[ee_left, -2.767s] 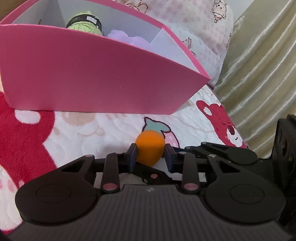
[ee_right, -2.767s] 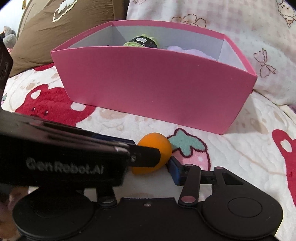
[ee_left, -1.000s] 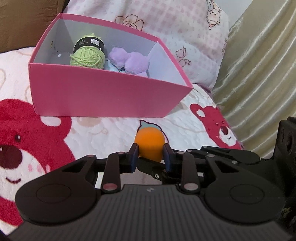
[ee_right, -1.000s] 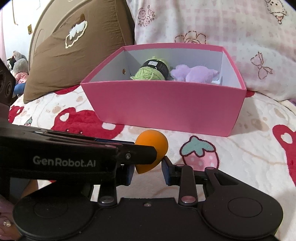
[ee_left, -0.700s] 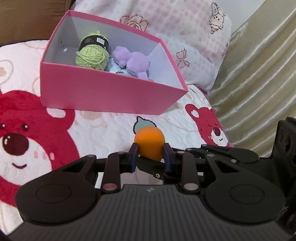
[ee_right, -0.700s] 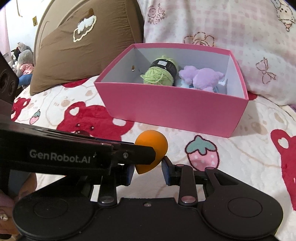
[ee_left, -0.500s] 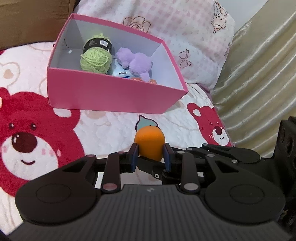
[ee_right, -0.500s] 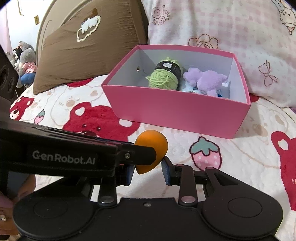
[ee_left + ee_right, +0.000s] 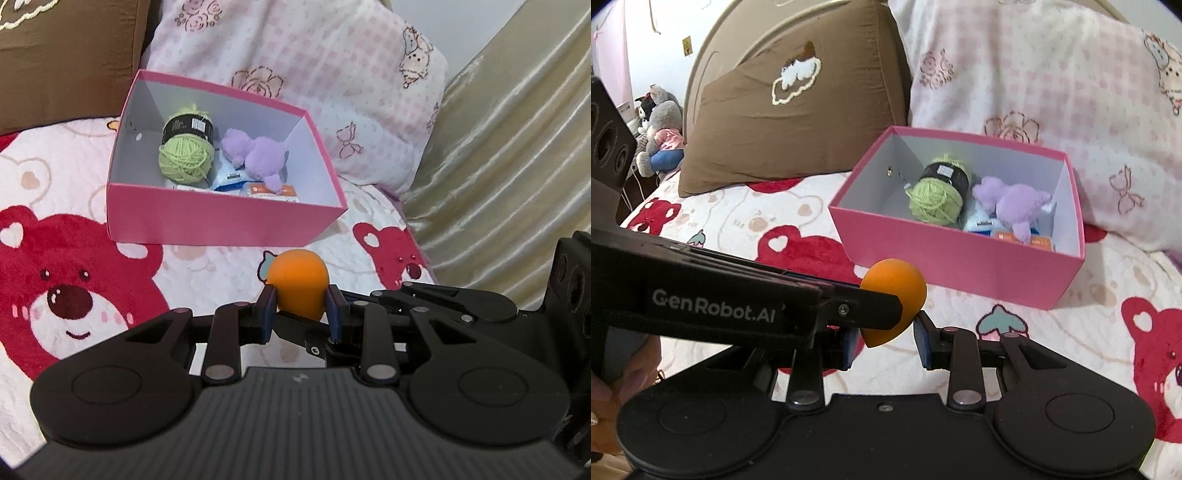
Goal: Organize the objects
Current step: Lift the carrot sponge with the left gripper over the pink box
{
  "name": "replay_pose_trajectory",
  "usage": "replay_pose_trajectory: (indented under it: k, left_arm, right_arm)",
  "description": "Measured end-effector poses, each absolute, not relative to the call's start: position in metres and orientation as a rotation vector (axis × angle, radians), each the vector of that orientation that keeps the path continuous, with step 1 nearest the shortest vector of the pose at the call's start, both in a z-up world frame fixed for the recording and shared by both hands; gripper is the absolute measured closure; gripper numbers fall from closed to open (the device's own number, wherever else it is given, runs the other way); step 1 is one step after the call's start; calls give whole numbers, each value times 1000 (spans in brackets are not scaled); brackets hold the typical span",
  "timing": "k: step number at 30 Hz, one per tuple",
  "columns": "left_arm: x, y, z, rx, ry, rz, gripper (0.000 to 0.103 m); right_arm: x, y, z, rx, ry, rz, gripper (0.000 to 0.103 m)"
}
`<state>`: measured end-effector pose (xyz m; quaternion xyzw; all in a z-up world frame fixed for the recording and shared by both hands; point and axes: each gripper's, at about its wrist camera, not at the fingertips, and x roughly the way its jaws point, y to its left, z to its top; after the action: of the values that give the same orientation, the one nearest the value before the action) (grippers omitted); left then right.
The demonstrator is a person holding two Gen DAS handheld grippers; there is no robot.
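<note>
left wrist view: the left tongs [image 9: 300,309] are clamped on an orange egg-shaped sponge [image 9: 298,287], with a blue pad pressed on each side, up in the air over the bed cover [image 9: 66,280]. in the right wrist view the right tongs [image 9: 885,342] sit just under the same sponge, jaws a little apart; i cannot tell if they touch it. past the sponge is a pink box [image 9: 221,218] on the bed. in it are green yarn [image 9: 186,157], a purple plush toy [image 9: 258,157] and some small packets [image 9: 271,191].
</note>
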<state>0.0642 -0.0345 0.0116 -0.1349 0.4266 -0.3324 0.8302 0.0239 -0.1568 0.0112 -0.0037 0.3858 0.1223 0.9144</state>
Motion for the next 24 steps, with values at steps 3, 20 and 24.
replay_pose_trajectory:
  k: [3, 20, 24]
  left_arm:
    - [63, -31, 20, -298, 895, -713, 76]
    - [84, -35, 76, -262, 815, -729, 76]
    - [98, -36, 84, -281, 818, -734, 76]
  right_arm:
    - [21, -153, 20, -26, 779, 253, 66]
    - [33, -151, 69, -81, 685, 247, 66]
    - [43, -153, 76, -88, 671, 248, 66]
